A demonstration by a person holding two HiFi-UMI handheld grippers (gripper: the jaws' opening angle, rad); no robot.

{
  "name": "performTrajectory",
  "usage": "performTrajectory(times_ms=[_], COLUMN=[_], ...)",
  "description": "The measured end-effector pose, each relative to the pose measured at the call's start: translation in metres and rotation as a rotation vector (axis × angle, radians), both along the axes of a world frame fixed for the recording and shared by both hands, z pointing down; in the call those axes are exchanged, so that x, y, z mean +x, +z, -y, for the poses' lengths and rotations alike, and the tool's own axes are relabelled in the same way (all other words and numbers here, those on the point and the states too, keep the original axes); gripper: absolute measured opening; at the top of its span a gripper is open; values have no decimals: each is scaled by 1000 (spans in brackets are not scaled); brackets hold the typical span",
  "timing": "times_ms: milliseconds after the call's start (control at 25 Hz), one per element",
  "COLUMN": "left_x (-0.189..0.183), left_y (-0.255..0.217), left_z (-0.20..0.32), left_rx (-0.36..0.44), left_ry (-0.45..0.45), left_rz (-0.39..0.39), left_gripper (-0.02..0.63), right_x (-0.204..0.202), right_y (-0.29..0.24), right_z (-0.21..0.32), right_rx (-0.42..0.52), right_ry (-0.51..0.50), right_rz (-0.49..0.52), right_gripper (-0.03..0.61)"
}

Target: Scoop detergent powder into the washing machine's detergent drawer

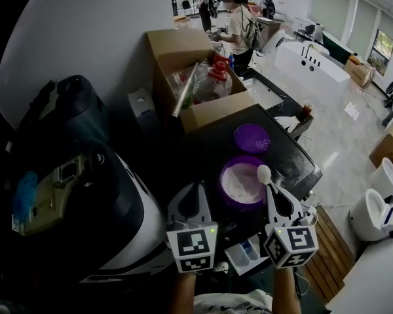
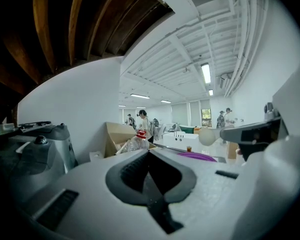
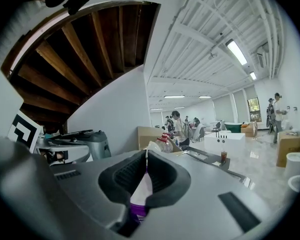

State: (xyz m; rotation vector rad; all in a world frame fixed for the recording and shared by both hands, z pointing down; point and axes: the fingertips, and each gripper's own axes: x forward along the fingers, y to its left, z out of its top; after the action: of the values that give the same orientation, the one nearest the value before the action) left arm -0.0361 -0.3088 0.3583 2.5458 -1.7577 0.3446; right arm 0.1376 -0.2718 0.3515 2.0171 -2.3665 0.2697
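Detergent powder (image 1: pixel 242 183), white, fills the open purple tub (image 1: pixel 223 177) on top of the washing machine (image 1: pixel 295 165), with its lid (image 1: pixel 251 138) lying just behind. The right gripper (image 1: pixel 274 198) has its jaws shut tight on the handle of the scoop (image 1: pixel 264 171), whose round white head hangs over the tub's right edge, handle pointing back at the person. The left gripper (image 1: pixel 195 191), jaws pressed together on nothing, sits just left of the tub, and the open detergent drawer (image 1: pixel 239 255) lies low between both grippers.
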Motion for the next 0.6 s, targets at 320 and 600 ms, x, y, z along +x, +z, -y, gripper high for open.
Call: performTrajectory(times_ms=[320,600], left_x=[4,13], left_y=[17,26], left_z=[15,18], left_rx=[-38,-73], left_ry=[-6,-17], left_rz=[12,22], left_gripper=[2,2], right_x=[6,14], right_y=[22,33], right_z=[17,28], right_rx=[-68,-122], right_ry=[-6,-37], right_rz=[3,-7], right_gripper=[20,20])
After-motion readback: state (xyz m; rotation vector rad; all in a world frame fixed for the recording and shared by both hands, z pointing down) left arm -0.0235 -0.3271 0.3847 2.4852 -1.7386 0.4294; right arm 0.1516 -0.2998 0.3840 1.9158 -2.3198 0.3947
